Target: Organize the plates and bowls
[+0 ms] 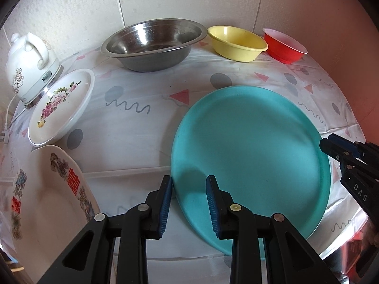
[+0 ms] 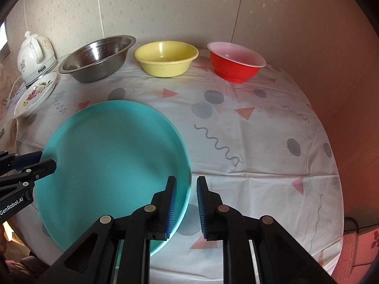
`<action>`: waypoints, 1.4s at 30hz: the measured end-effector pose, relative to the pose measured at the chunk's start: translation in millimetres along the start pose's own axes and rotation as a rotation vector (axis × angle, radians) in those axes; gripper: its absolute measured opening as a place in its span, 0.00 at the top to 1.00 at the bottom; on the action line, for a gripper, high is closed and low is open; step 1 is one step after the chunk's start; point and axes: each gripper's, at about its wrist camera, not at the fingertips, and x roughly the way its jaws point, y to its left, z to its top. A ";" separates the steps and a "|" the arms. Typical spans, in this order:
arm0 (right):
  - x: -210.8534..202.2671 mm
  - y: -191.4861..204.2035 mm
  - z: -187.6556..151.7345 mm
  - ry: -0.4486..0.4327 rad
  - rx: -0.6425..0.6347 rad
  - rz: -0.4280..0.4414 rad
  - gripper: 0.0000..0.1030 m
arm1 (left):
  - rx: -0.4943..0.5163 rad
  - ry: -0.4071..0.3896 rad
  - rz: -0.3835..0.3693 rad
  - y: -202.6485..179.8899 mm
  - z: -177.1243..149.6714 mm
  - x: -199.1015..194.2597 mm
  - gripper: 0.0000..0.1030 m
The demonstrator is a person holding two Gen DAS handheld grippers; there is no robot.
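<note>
Nearest, the left gripper [image 1: 189, 197] has its jaws parted astride the near left rim of a large teal plate [image 1: 255, 151], not clamping it. The right gripper [image 2: 186, 200] likewise straddles the plate's right rim, jaws released. The plate lies on a patterned surface [image 2: 260, 142]. Left of it sit two white floral plates [image 1: 60, 106]. Farthest, along the wall: kettle [image 1: 28, 66], steel bowl [image 1: 154, 42], yellow bowl [image 1: 236, 42], red bowl [image 1: 284, 45].

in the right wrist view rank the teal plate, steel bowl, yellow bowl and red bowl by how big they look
1. teal plate, though it is nearest the camera
2. steel bowl
3. yellow bowl and red bowl: too alike to rank
</note>
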 end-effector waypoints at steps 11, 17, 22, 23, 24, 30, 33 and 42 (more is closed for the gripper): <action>-31.3 13.8 9.6 -0.105 -0.016 -0.006 0.78 | -0.018 -0.018 0.029 -0.4 -2.3 -4.0 0.72; -46.3 26.3 17.7 -0.147 -0.031 0.010 0.78 | -0.055 -0.053 0.035 8.7 -2.0 -14.4 0.72; -59.5 37.4 25.8 -0.193 -0.050 0.018 0.78 | -0.086 -0.099 0.034 16.7 -0.1 -28.9 0.72; -63.2 40.7 28.0 -0.202 -0.058 0.020 0.78 | -0.091 -0.109 0.034 17.9 -0.2 -32.5 0.72; -66.1 43.8 30.5 -0.211 -0.063 0.021 0.78 | -0.098 -0.117 0.031 19.6 0.0 -35.9 0.72; -87.5 68.2 47.9 -0.267 -0.114 0.060 0.78 | -0.143 -0.167 0.024 32.3 1.3 -56.8 0.72; -98.2 83.5 57.4 -0.302 -0.143 0.079 0.77 | -0.169 -0.186 0.031 42.1 0.9 -65.0 0.72; -119.4 127.2 73.3 -0.377 -0.230 0.130 0.77 | -0.249 -0.219 0.082 76.9 -3.4 -81.0 0.72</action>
